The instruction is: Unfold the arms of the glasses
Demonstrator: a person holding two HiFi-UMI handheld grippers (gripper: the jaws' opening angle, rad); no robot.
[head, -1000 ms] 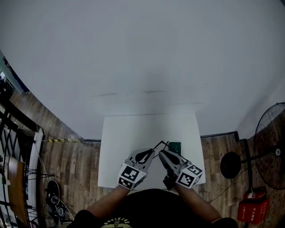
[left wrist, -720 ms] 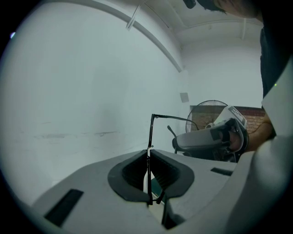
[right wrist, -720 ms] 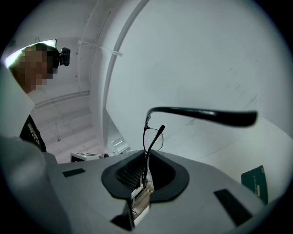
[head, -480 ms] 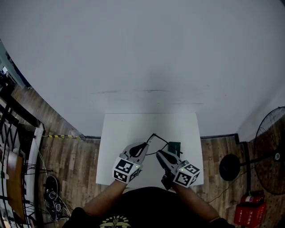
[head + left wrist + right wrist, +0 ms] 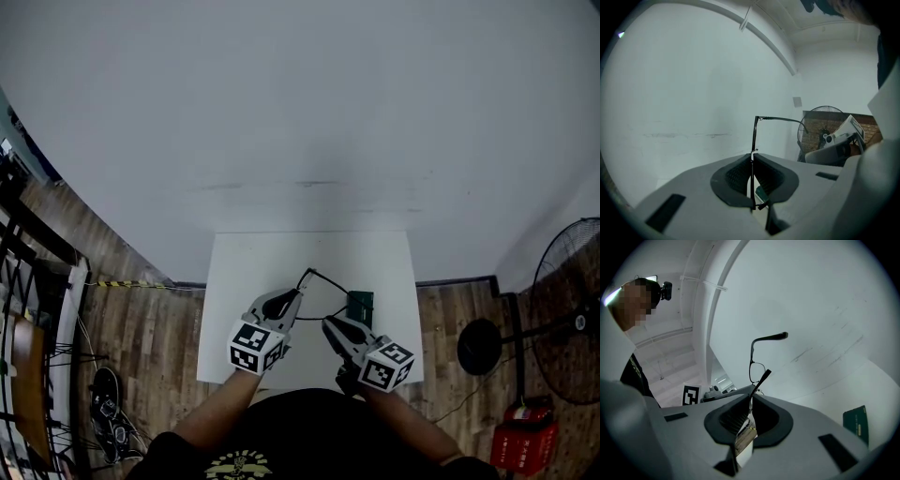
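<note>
Thin black glasses (image 5: pixel 323 277) hang above the white table (image 5: pixel 246 272), stretched between my two grippers. My left gripper (image 5: pixel 297 293) is shut on the front frame, which shows edge-on between its pads (image 5: pixel 752 154). One arm (image 5: pixel 780 119) juts out to the right from the frame's top corner. My right gripper (image 5: pixel 329 323) has its jaws (image 5: pixel 751 399) closing on the tip of the other arm (image 5: pixel 761 378). Beyond it I see a lens rim (image 5: pixel 757 370) and the far arm (image 5: pixel 769 337).
A dark green case (image 5: pixel 360 304) lies on the table just past the right gripper and also shows as the green case (image 5: pixel 856 423) at lower right. A floor fan (image 5: pixel 567 300) and a red box (image 5: pixel 521 441) stand right of the table. Wooden floor surrounds it.
My left gripper has drawn away to the left from the right one, carrying the frame with it. The glasses have spread wider between the two grippers.
</note>
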